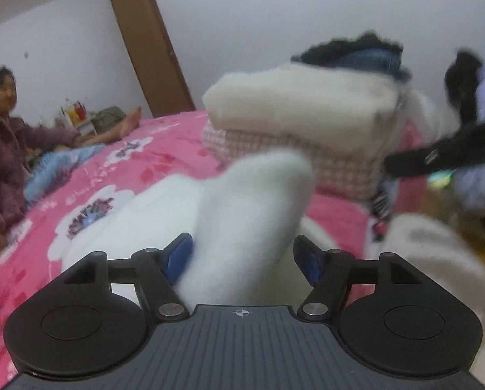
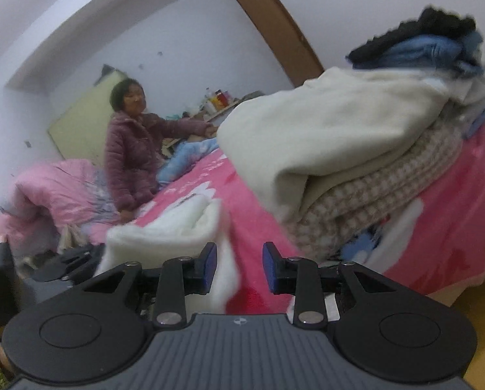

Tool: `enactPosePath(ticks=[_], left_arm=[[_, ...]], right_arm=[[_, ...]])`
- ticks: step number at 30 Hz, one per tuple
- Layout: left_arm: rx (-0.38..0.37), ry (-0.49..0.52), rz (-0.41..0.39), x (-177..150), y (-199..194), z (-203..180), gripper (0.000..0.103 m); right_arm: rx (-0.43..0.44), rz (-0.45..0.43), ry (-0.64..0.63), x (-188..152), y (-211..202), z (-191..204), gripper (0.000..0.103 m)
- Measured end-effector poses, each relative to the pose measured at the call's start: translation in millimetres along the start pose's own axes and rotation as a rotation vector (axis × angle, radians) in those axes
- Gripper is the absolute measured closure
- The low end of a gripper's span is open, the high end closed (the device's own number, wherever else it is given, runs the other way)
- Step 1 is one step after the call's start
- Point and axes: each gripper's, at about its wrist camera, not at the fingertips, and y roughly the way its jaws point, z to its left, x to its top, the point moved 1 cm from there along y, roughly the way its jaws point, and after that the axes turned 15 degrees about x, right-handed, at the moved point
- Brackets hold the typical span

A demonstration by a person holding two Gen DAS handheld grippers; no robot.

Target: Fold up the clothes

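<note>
**White fleece between both sets of jaws, neither grip confirmed**

White fleece garment (image 1: pixel 242 208) sits closest to your left wrist camera, rising as a thick fold between the blue pads of your left gripper (image 1: pixel 242 256). Your left jaws stand wide; the fold brushes the left pad, while the right pad shows a gap, so no clamp is visible. The gripper points slightly downward across the pink bedspread (image 1: pixel 118 175).

The garment's long axis runs from the left jaws away toward the folded stack, and the rest of it spreads low over the bedspread to the left. Motion blur softens its edges, so you cannot read collar, sleeve or hem.

Your right gripper (image 2: pixel 239 268) is narrower, jaws part open. A strip of the same white fleece (image 2: pixel 222 253) hangs down beside its left pad; whether that pad presses it cannot be told, and the right pad is clear of cloth. In the left view this gripper shows only as a dark blurred bar (image 1: pixel 444 156) at the right edge.

Beyond, a folded stack (image 2: pixel 356 149) rests on the bedspread: cream blanket over checked cloth, with blue denim and something dark on top. A seated person in a purple padded jacket (image 2: pixel 131 156) is at the far side of the bed, beside a brown door (image 1: pixel 151 42).
</note>
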Motion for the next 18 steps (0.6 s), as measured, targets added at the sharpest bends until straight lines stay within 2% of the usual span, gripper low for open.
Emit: enactPosePath(ticks=[2,4,6,9,10,12,14,16,18], left_arm=[[-0.063,-0.087,0.024,3,-18,19,0.033],[-0.115,-0.203,0.043,1,-36,41,0.033],[-0.111,-0.314,0.051,-6,-49,69,0.032],[-0.013,-0.436,0.054,-20,-60,98,0.032],[0.026,-0.471,0.062,-25,-62,107,0.032],[0.132,-0.506,0.123,-37,-55,121,0.032],[0.204,-0.49,0.177,-46,-41,123,0.032],[0.259,-0.476,0.216,-54,-29,123,0.032],[0.262,-0.5,0.202,-58,-30,122,0.032]], right_arm=[[0.061,0.007,0.066,4,8,-4,0.053],[0.127,0.024,0.131,5,17,-7,0.048],[0.199,0.06,0.192,4,30,-7,0.046],[0.289,0.112,0.256,2,51,-3,0.04],[0.315,0.121,0.274,2,58,-1,0.033],[0.341,0.121,0.304,4,71,1,0.029],[0.316,0.118,0.326,8,86,3,0.018],[0.272,0.12,0.346,11,103,2,0.017],[0.22,0.135,0.371,13,121,1,0.017]])
